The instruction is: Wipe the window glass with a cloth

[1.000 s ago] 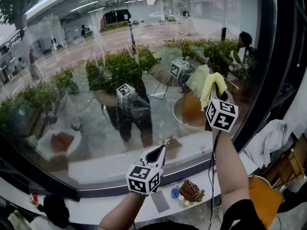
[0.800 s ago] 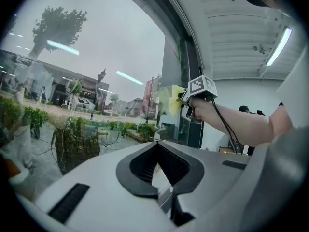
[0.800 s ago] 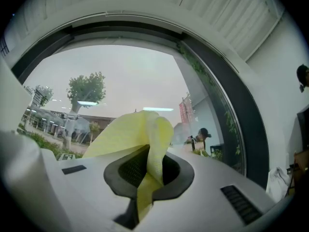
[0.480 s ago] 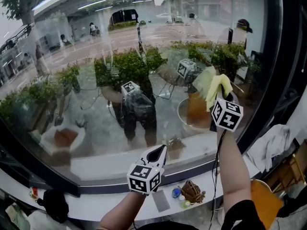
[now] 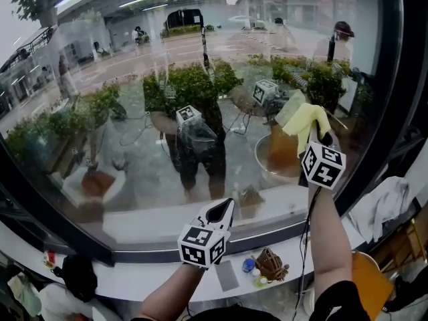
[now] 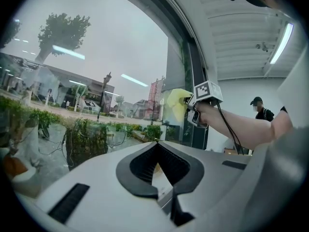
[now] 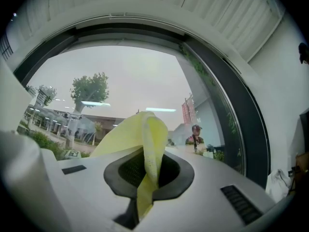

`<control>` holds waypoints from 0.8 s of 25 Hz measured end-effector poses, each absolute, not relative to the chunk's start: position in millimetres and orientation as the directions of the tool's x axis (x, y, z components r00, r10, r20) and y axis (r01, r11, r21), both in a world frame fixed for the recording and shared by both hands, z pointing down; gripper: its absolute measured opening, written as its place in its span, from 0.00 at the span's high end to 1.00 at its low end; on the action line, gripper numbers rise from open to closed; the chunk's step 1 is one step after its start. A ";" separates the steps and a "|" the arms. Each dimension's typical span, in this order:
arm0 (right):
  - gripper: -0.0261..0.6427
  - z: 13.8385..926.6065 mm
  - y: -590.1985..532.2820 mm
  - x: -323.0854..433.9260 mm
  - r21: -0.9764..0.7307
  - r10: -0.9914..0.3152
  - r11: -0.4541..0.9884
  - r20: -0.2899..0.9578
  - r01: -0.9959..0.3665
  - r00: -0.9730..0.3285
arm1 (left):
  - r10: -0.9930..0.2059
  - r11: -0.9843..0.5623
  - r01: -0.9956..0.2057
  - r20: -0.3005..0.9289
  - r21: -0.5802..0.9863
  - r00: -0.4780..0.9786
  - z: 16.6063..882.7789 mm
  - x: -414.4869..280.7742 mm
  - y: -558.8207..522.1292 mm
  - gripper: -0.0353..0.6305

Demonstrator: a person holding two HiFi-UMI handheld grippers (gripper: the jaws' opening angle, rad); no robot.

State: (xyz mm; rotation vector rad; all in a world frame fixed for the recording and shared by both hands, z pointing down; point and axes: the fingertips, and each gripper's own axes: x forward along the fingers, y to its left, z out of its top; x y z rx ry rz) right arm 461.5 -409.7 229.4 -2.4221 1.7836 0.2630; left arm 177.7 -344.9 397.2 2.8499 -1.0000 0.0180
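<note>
The left gripper [image 5: 220,212] and right gripper [image 7: 146,154] have white shells, black ribbed jaw pads and black slots behind the pads. Each carries a white cube [image 5: 200,245] with black square markers. Behind the right gripper runs a thin black cable [image 5: 304,246], ending near a black sleeve [image 5: 341,301].

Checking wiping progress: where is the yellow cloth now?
Head view, right side: the yellow cloth is clamped in the right tool, raised before the window glass.
</note>
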 end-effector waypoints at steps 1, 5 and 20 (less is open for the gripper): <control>0.91 230.3 -407.8 456.9 0.010 -0.935 -0.293 -0.213 -0.956 0.285 | -0.625 -0.772 -0.626 0.050 0.111 0.779 396.9 174.9 -344.1 0.94; 0.91 233.6 -399.7 430.8 0.027 -0.944 -0.263 -0.215 -0.964 0.252 | -0.633 -0.765 -0.633 0.045 0.118 0.773 397.3 161.8 -338.1 0.94; 0.91 265.9 -383.0 274.5 -0.013 -0.983 -0.052 -0.174 -0.999 0.053 | -0.711 -0.693 -0.708 0.038 0.132 0.703 394.3 58.7 -313.3 0.94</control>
